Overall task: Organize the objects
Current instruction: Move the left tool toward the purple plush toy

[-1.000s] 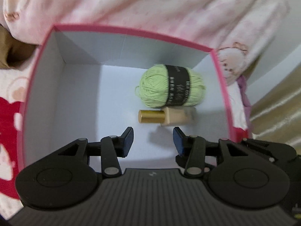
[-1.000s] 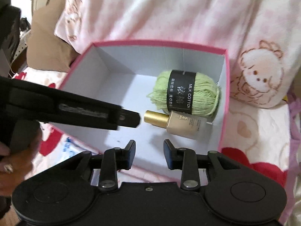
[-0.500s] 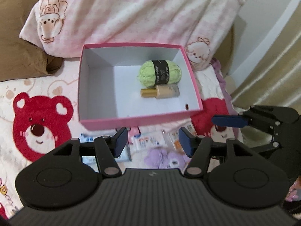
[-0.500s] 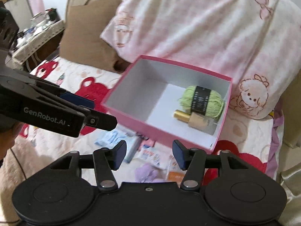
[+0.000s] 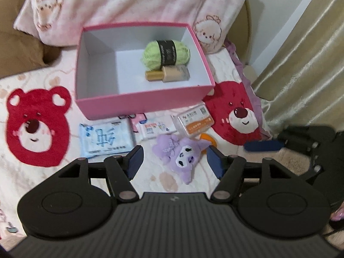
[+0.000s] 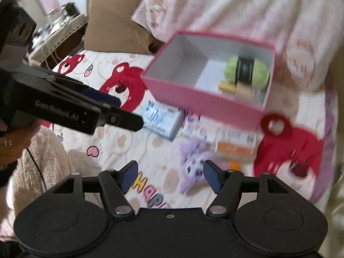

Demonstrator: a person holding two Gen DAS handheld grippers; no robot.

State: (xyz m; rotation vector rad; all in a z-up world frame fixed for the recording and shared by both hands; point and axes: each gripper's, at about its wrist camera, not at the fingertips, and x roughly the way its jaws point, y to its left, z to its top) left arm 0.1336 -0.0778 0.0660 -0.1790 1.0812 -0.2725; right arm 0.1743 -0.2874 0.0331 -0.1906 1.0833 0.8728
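Progress looks partial — the pink box (image 5: pixel 142 105) on the bedspread (image 5: pixel 32 172) already holds a green yarn ball (image 5: pixel 165 54) and, touching its near side, a gold-capped cosmetic bottle (image 5: pixel 167 75) lying flat. Outside, just in front of the box, wait a blue tissue pack (image 5: pixel 106 138), a small white wipes packet (image 5: pixel 155 128), an orange-and-white carton (image 5: pixel 194 120) and a purple plush toy (image 5: pixel 180 153), with something orange peeking from behind the plush. Both the left gripper (image 5: pixel 173 161) and the right gripper (image 6: pixel 167 176) hang above this cluster with jaws spread and nothing between them — the plush sits nearest, probably the next pick.
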